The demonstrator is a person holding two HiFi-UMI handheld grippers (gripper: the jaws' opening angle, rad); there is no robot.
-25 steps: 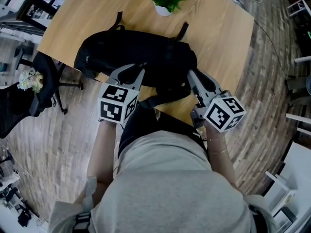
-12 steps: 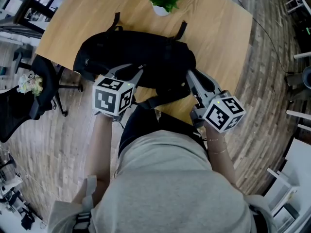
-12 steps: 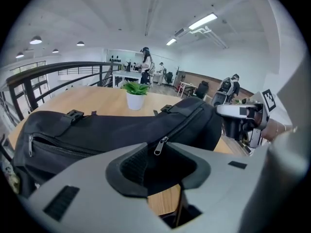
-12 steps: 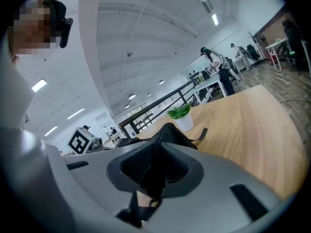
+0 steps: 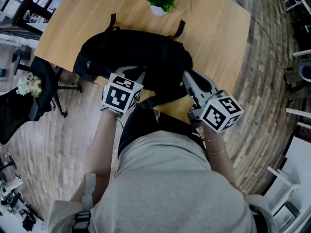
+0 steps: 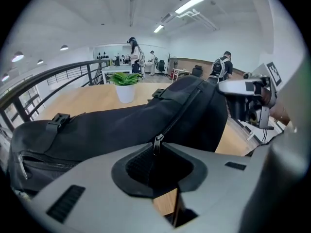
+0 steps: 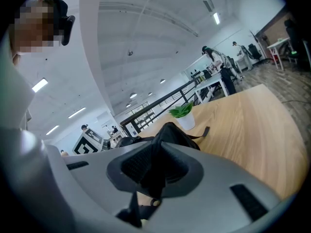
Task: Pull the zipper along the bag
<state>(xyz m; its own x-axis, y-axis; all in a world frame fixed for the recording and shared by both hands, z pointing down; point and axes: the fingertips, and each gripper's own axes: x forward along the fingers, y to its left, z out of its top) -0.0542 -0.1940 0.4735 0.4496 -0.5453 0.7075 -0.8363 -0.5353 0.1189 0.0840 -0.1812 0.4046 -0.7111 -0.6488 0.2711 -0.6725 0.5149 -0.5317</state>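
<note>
At the near edge of the table point(image 5: 214, 28) lies the bag point(image 5: 136, 47), black, on its side. My left gripper point(image 6: 156, 153) is closing its jaws, with the zipper pull point(image 6: 157, 141) pinched between them. My right gripper point(image 7: 154, 152) is clamped on a fold of the bag's fabric, bracing it. Judgement: early stage, since most of the zipper track runs on ahead of the pull and the long draw is left. Versus half a second ago, the left gripper sits a little rightward, nearer the bag; the right has hardly moved.
</note>
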